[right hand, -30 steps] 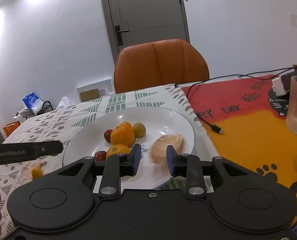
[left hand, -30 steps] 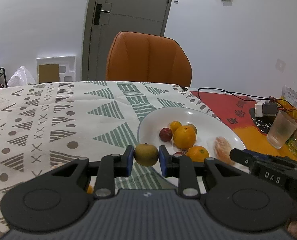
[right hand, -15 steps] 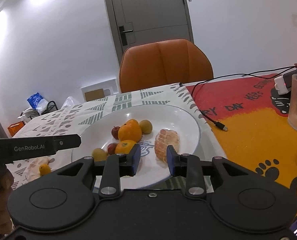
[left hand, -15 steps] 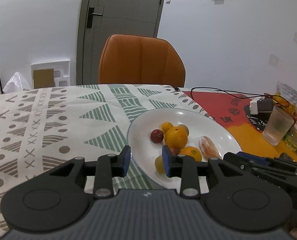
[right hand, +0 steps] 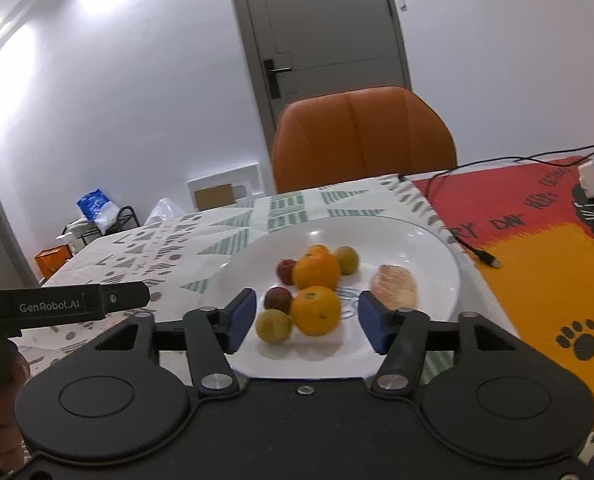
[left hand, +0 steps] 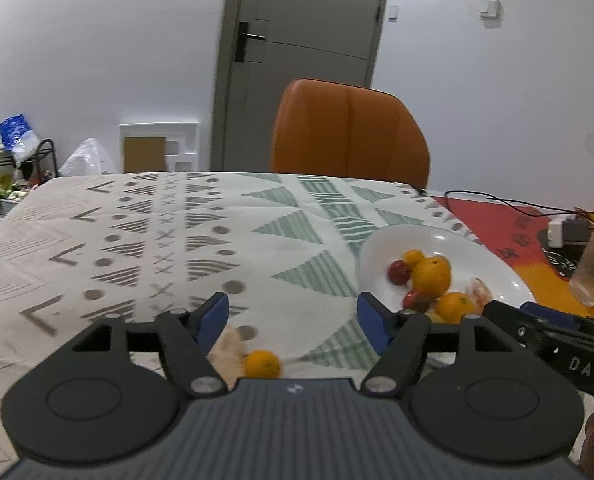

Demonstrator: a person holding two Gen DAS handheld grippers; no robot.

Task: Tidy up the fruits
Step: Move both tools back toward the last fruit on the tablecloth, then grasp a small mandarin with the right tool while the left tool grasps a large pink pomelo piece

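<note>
Mostly done, by judgement: seven pieces gathered mid-plate on the white plate (right hand: 437, 248) near the tablecloth's right edge: two oranges (right hand: 315, 310), a smaller orange fruit behind, two red plums (right hand: 277, 299), two greenish-yellow fruits (right hand: 273, 325), plus a peeled citrus segment cluster (right hand: 395, 286). Left to do: one small orange (left hand: 262, 364) and a pale peeled piece (left hand: 227, 350) lying on the tablecloth (left hand: 157, 240) toward its near edge. Left gripper (left hand: 293, 318) spread wide, holding nothing, poised over that orange. Right gripper (right hand: 305, 322) likewise wide and empty above the plate's near rim. Legible: "GenRobot.AI" and "DAS" on the gripper bodies; red mat (right hand: 537, 208) lettering unreadable.
</note>
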